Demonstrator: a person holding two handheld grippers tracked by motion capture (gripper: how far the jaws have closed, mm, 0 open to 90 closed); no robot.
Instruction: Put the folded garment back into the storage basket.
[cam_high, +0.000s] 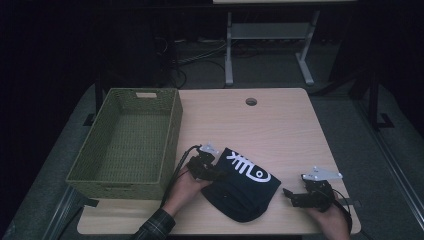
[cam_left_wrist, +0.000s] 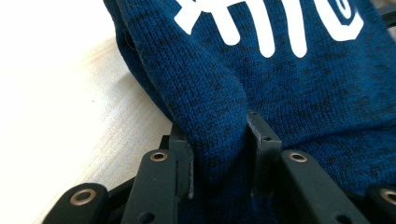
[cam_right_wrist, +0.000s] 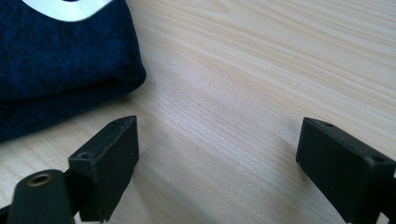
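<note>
Two black jaws of the left gripper pinch a fold of the soft, knitted navy sweater, lying crumpled at lower centre on the pale wood-grain table. Lower right, the right gripper gapes empty. A woven green basket sits left.
</note>
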